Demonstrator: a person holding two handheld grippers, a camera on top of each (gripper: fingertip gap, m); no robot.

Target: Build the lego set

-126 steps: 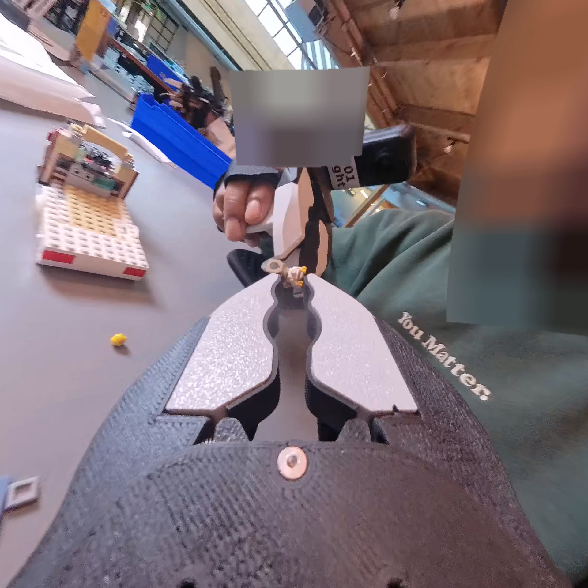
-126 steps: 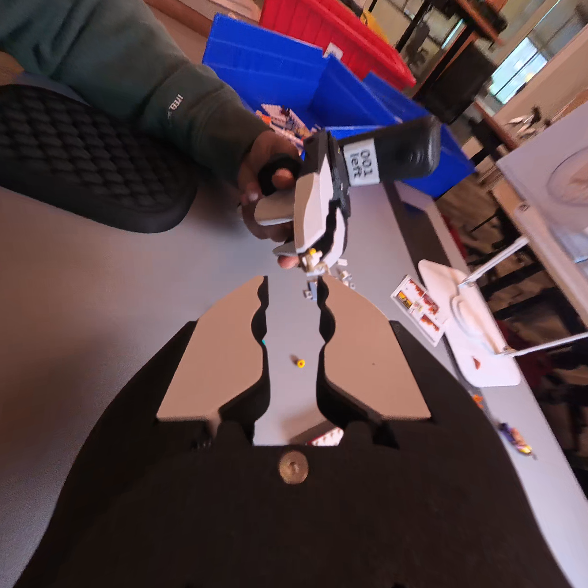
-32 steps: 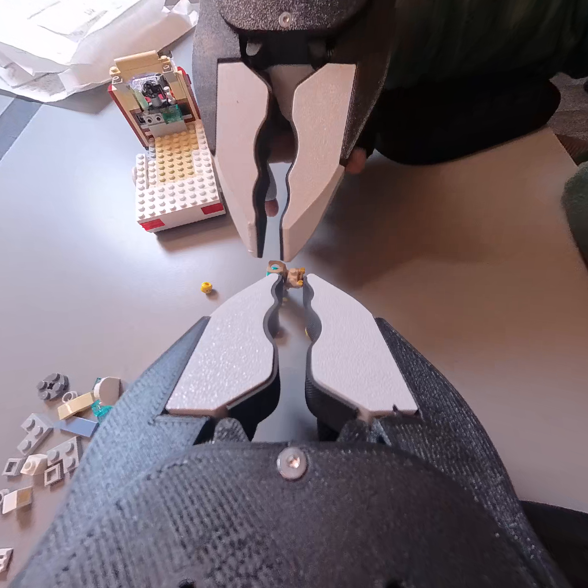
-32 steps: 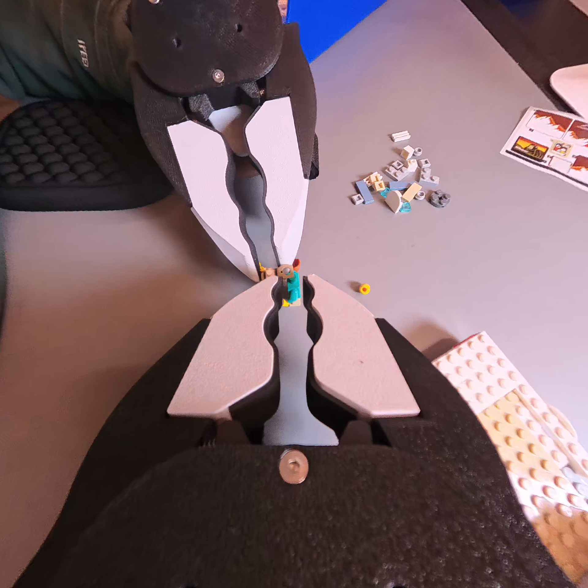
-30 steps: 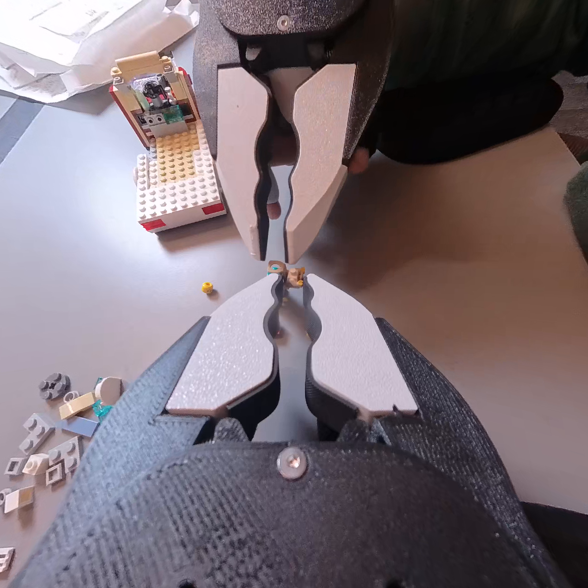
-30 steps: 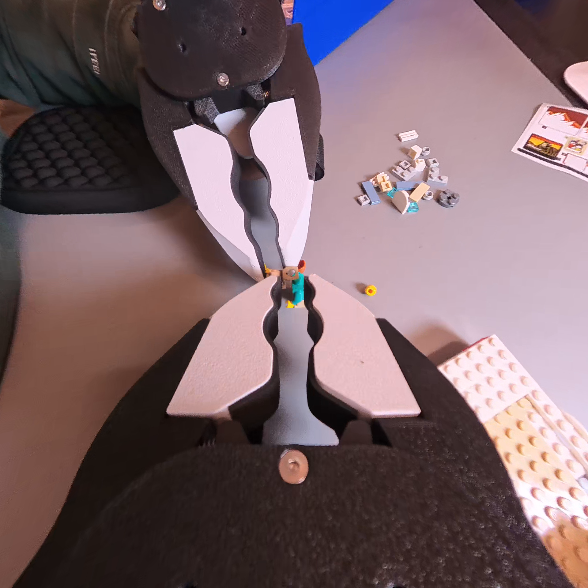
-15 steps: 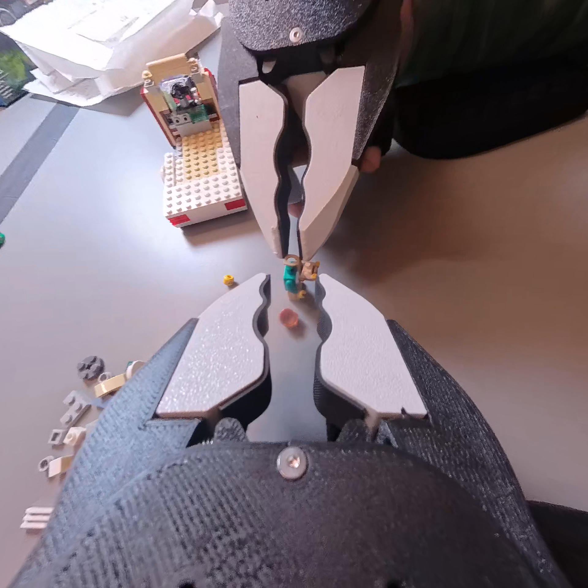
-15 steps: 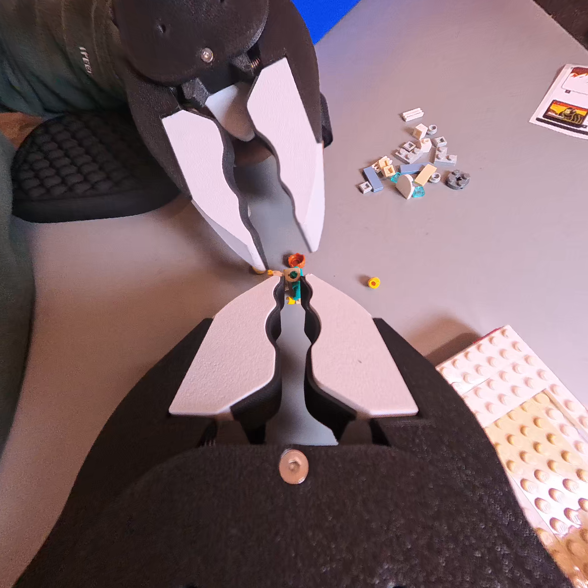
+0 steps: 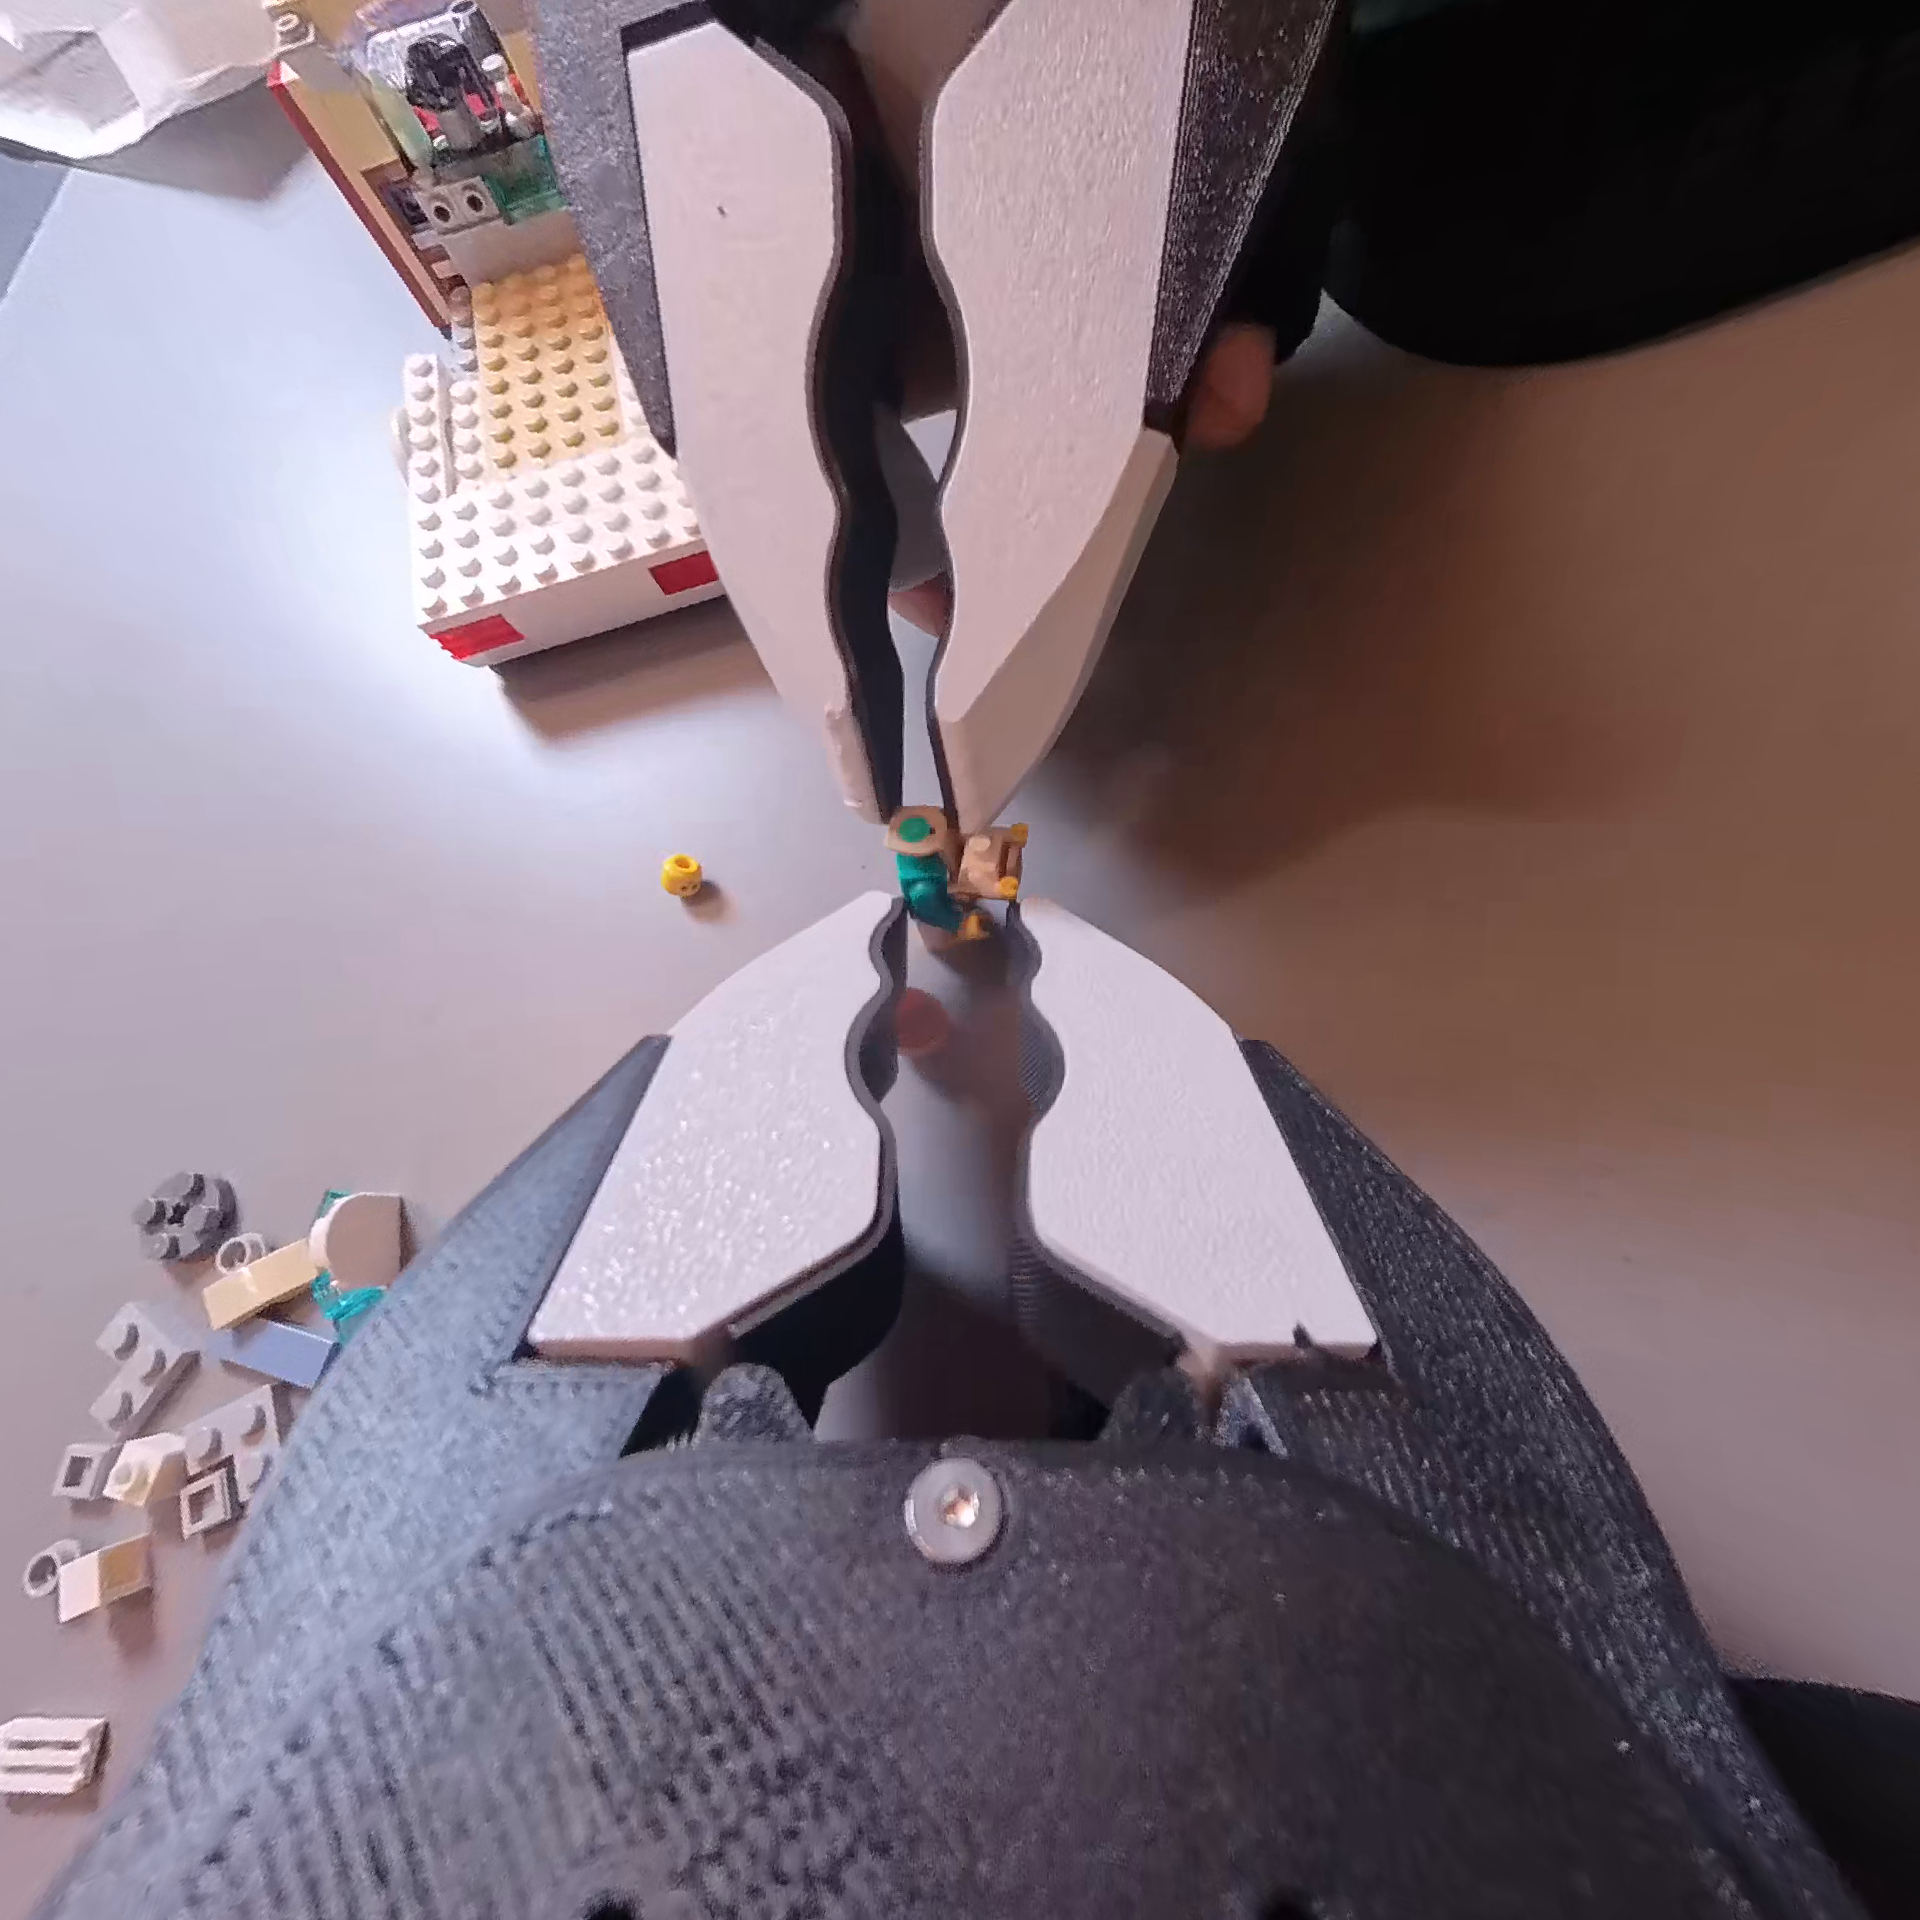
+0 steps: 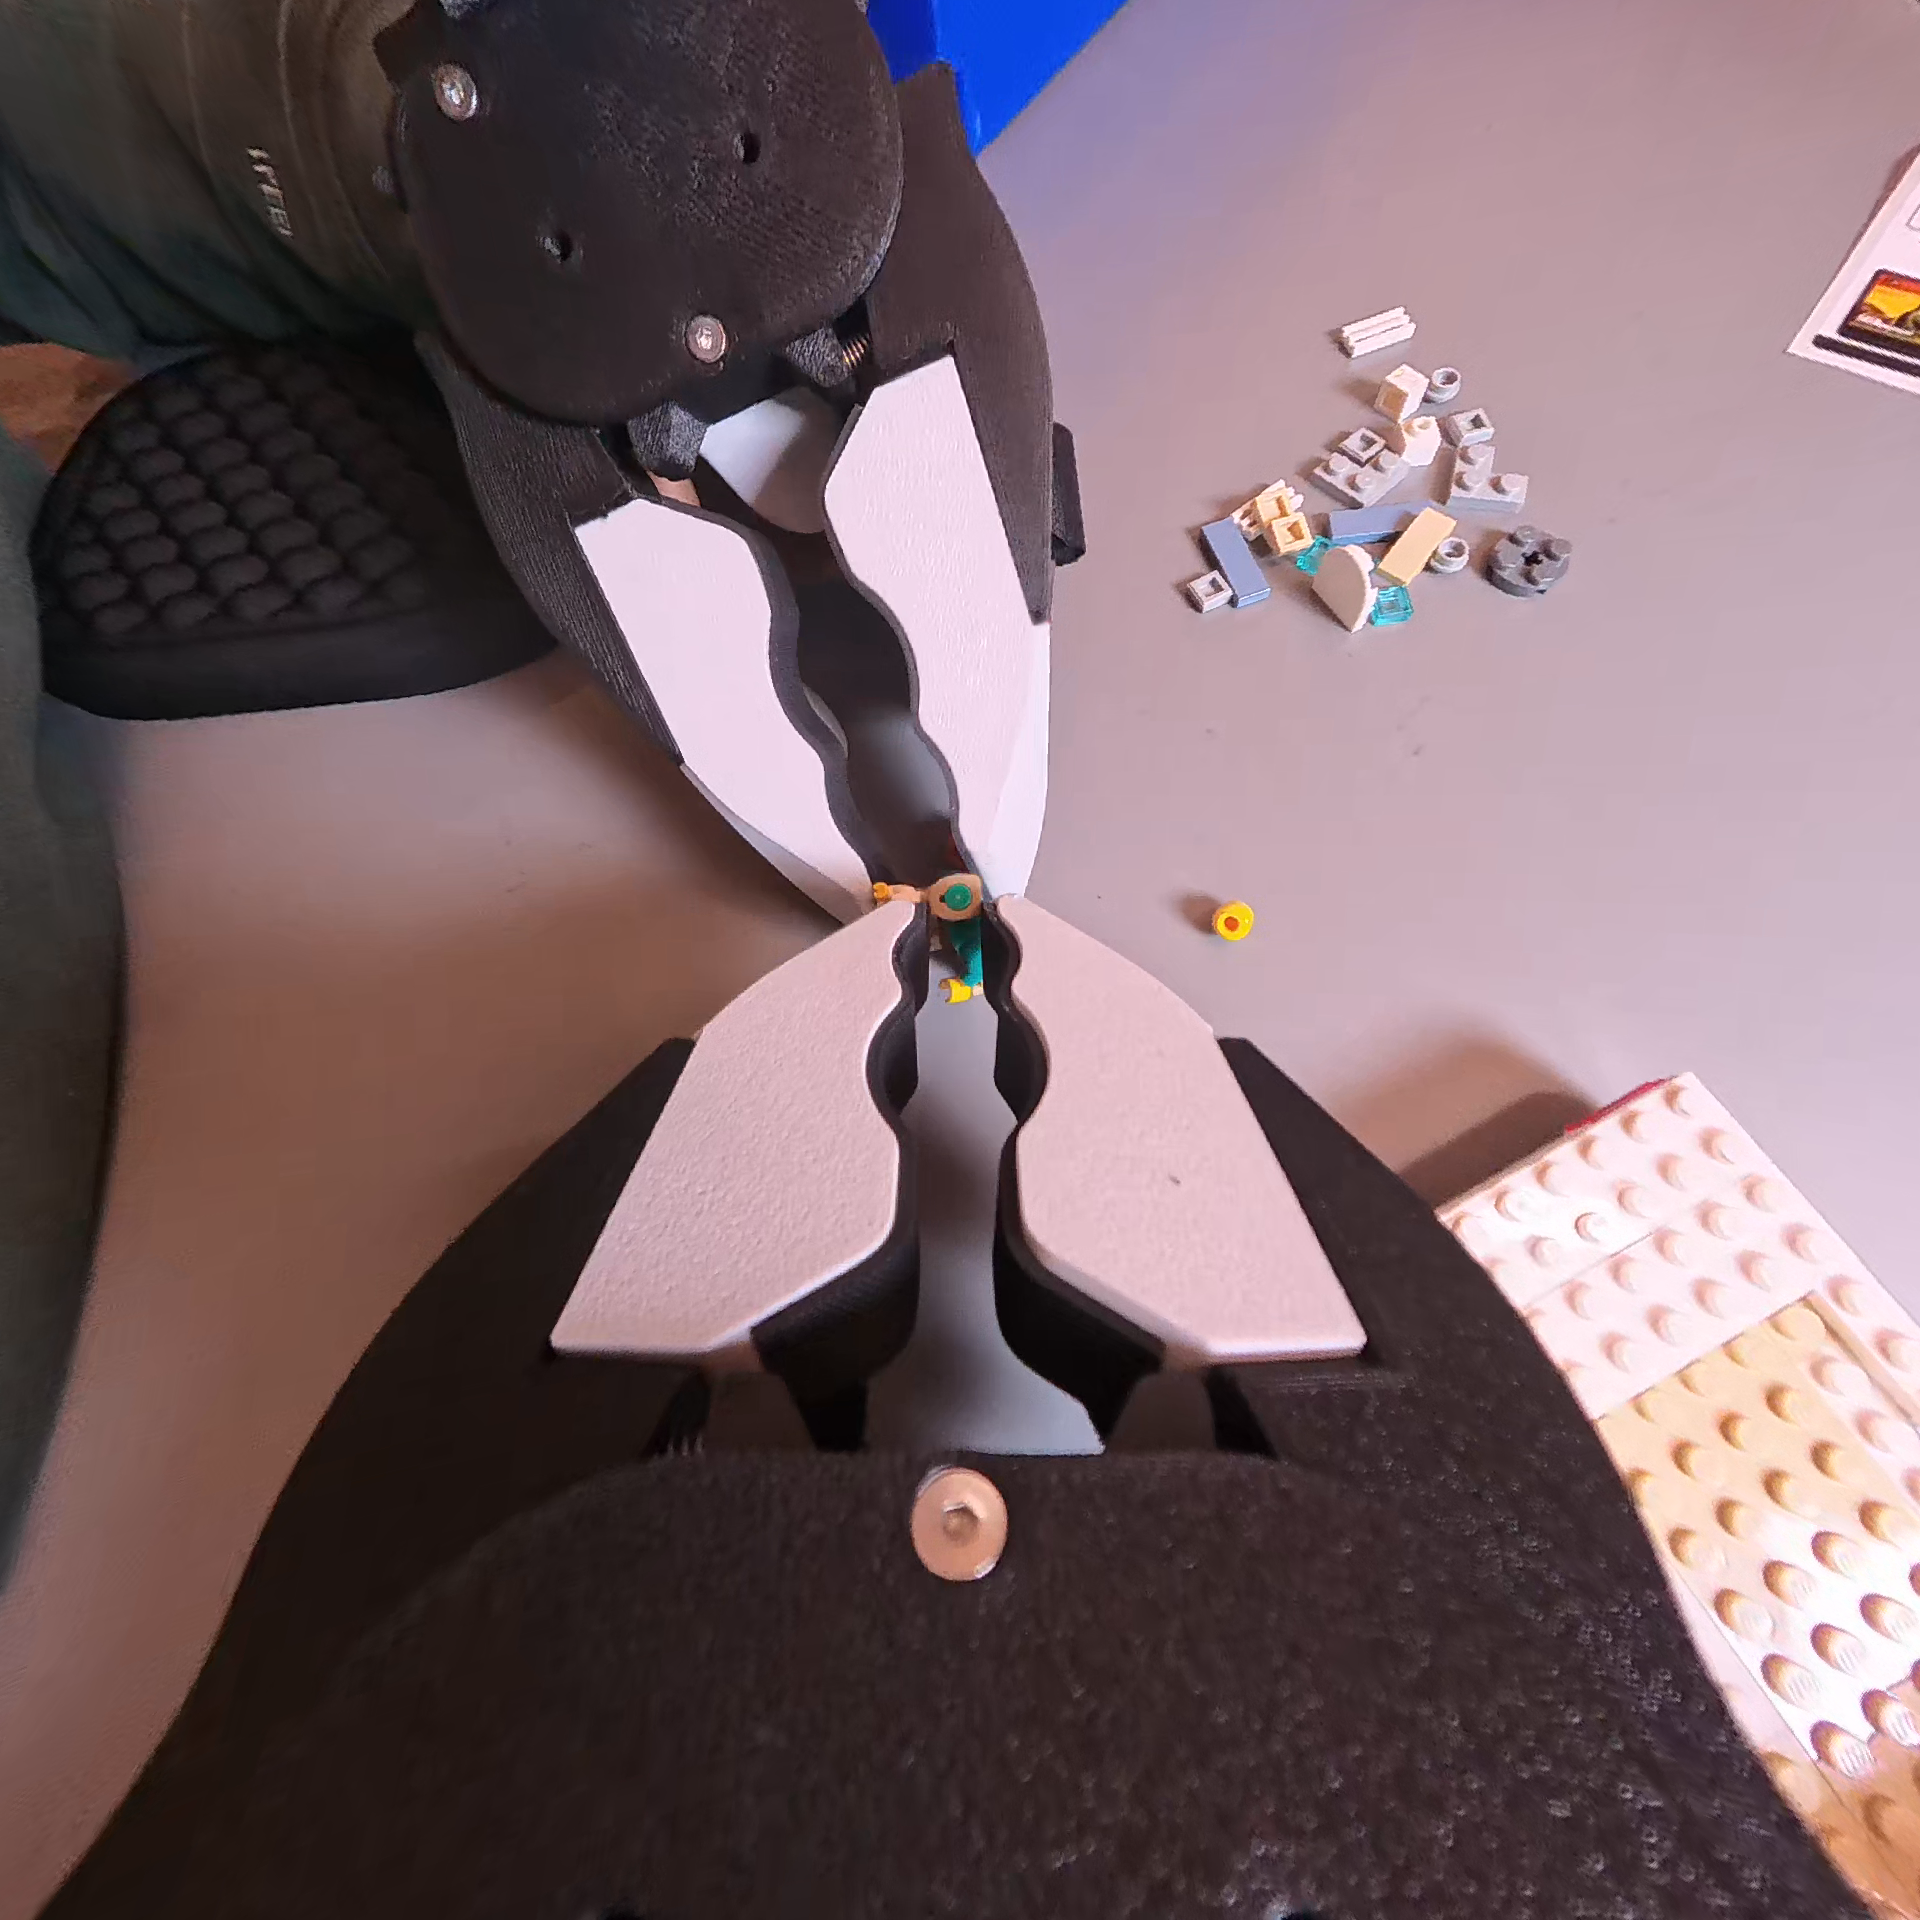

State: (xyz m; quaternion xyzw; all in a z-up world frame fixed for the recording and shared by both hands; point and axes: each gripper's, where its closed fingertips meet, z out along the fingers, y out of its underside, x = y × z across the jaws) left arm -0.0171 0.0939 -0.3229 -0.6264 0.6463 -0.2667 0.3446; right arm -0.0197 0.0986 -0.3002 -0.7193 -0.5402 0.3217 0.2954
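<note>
Tongs met tip to tip over the grey bench (image 9: 260, 831), both pairs converging on a tiny lego minifigure body (image 9: 930, 883) with a teal torso and yellow hands. In the right wrist view the right tongs (image 10: 956, 914) were pressed nearly together and pinching that figure (image 10: 961, 935) at mid-frame, holding it up off the bench, probably so that a part could be worked onto it from the other side. The left tongs (image 9: 956, 920) stood a little spread, their tips either side of the figure's lower end and apparently not gripping it; in the right wrist view they (image 10: 920, 878) came down from the upper left of the frame.

A small orange-red round piece (image 9: 920, 1023) lay blurred between the left fingers, low in the gap; I judged it the hair or cap meant for the figure. The yellow minifigure head (image 9: 681, 875) sat loose on the bench, left of centre, near but apart from the tongs, likely the next part needed. A heap of loose grey, tan and clear blue pieces (image 10: 1382, 509) waited at upper right, and the half-built white and tan studded model (image 9: 540, 457) stood at upper left.

A printed sticker sheet (image 10: 1870, 301) showed at the right edge, and pale lettering marked the green sleeve (image 10: 208, 156).
</note>
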